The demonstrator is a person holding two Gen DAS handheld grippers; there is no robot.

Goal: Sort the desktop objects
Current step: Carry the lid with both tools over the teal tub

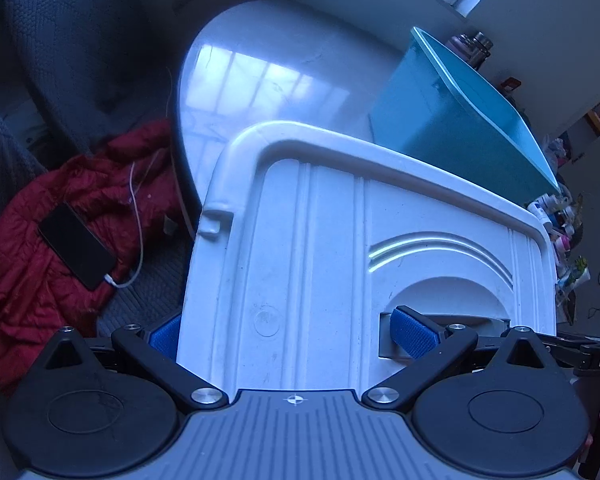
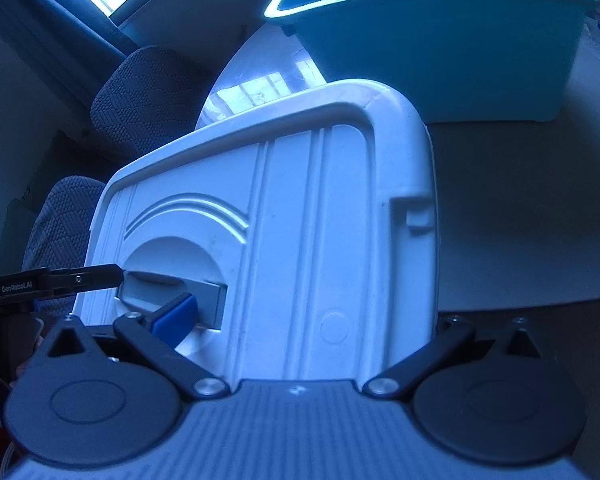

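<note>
- A white ribbed plastic box is being clamped across its end by the left gripper and the right gripper.
- The box is being held over the white round table, just beside a teal plastic bin.

We saw a white plastic lid, rectangular with rounded corners, a raised rim and moulded ribs running along it. A curved recess in its middle held a grey handle. The lid was tilted, lifted off the white table, with its far edge towards a teal plastic bin. The bin stood upright and open-topped on the table, just beyond the lid.
</note>
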